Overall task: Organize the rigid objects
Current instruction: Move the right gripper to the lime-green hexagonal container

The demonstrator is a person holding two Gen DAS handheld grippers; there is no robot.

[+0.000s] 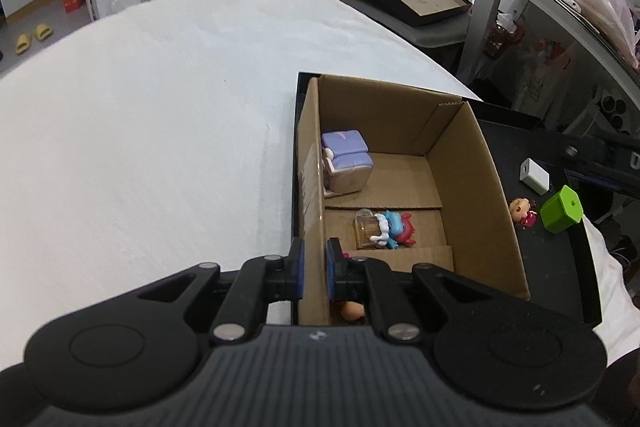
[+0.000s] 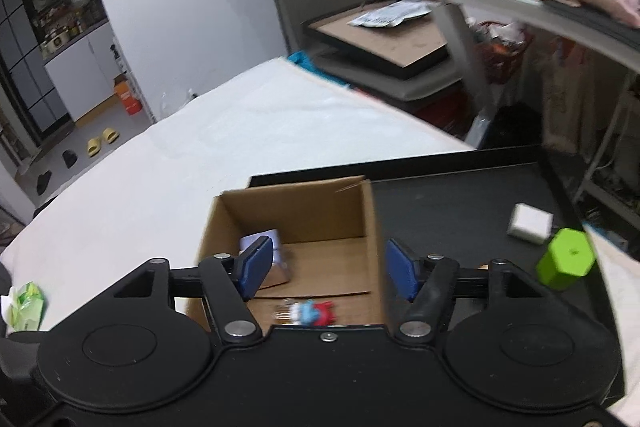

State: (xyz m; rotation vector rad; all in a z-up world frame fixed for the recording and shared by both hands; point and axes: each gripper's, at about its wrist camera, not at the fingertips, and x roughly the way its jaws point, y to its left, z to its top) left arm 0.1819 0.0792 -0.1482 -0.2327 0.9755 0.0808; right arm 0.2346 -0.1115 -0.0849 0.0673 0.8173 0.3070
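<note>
Left tongs (image 1: pixel 315 269) were clamped on the cardboard box (image 1: pixel 310 163) wall; right tongs (image 2: pixel 329 273) stood partly open, empty, above it.

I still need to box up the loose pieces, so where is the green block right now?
The green block sits outside the cardboard box, on the black tray to its right in both wrist views, just nearer than the white adapter.

Black gripper (image 2: pixel 329 269), blue pads (image 2: pixel 258 265), silver screws
</note>
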